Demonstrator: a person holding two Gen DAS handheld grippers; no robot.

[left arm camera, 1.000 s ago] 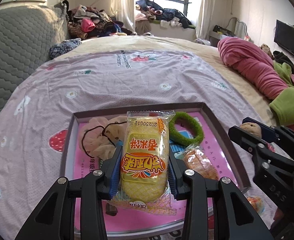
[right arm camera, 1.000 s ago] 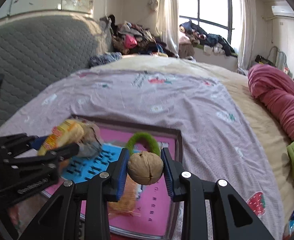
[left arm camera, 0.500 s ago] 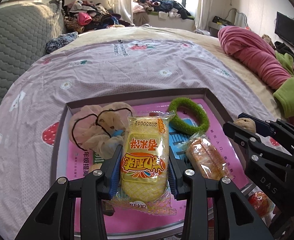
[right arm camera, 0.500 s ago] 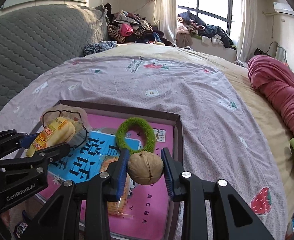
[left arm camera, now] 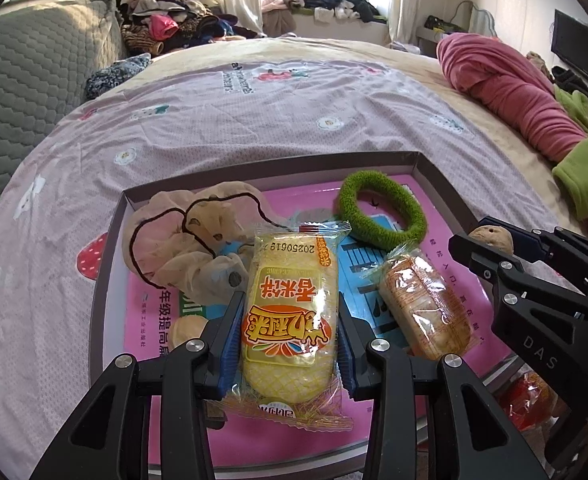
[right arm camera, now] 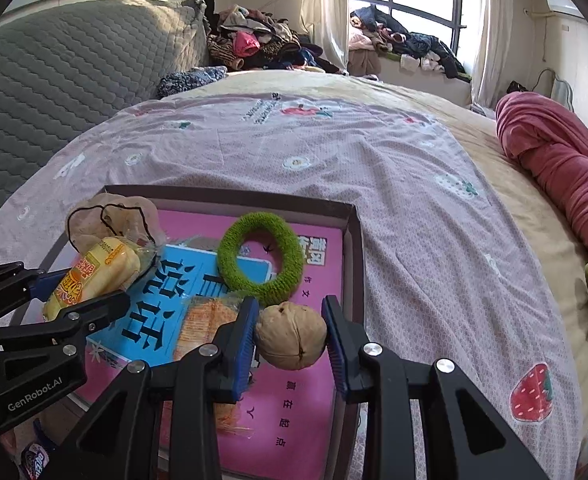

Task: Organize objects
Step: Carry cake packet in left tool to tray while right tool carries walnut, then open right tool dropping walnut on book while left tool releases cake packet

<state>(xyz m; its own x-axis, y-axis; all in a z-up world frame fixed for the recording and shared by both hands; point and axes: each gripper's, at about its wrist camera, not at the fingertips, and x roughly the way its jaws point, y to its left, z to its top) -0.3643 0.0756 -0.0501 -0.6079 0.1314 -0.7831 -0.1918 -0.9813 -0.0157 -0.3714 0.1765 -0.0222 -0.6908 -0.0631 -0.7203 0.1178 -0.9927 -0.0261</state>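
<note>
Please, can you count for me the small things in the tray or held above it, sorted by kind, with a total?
Wrapped snacks: 2, the yellow cake in the left claw and the orange pack in the tray.
Hair scrunchies: 2, green and beige.
Walnuts: 1, in the right claw.
Total: 5.

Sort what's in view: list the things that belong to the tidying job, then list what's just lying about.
Part of the job:
- yellow snack pack, gripped in the left tool
- walnut, gripped in the right tool
- shallow box
- green hair ring
- beige scrunchie
- orange wrapped cake

Lying about:
- pink blanket
- clothes pile
- grey headboard
</note>
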